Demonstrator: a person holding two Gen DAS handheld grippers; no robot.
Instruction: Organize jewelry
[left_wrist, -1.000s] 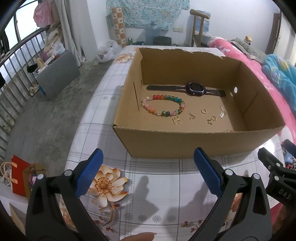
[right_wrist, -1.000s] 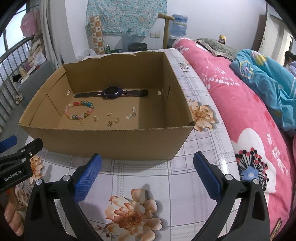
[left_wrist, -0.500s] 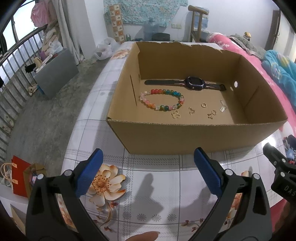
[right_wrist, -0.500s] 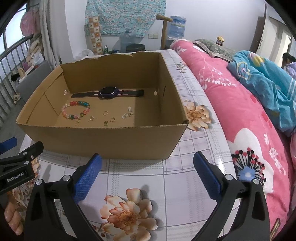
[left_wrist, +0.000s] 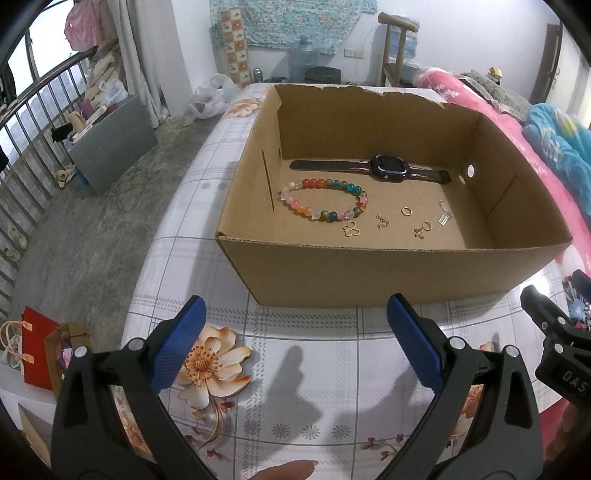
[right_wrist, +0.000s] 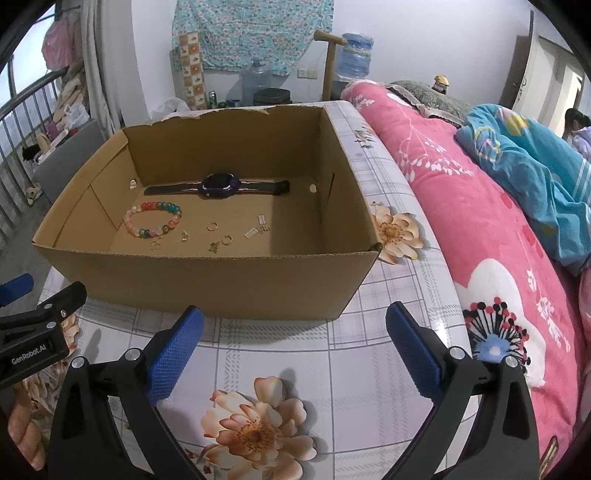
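**Left wrist view: both grippers wide open before the jewelry box**

Nearest, the left gripper (left_wrist: 295, 341) hangs over the flower-print tablecloth (left_wrist: 295, 406), its blue-padded fingers (left_wrist: 179, 349) spread wide and holding nothing. At 3 o'clock, the right gripper (right_wrist: 293, 343) is likewise agape and empty. Beyond, at 12 o'clock, sits the open brown cardboard box (left_wrist: 369, 275). Inside, small gold rings and charms (left_wrist: 406, 211) lie nearest, the multicoloured bead bracelet (left_wrist: 323, 199) at 11 o'clock of them, and the dark smartwatch (left_wrist: 391, 170) along the far wall.
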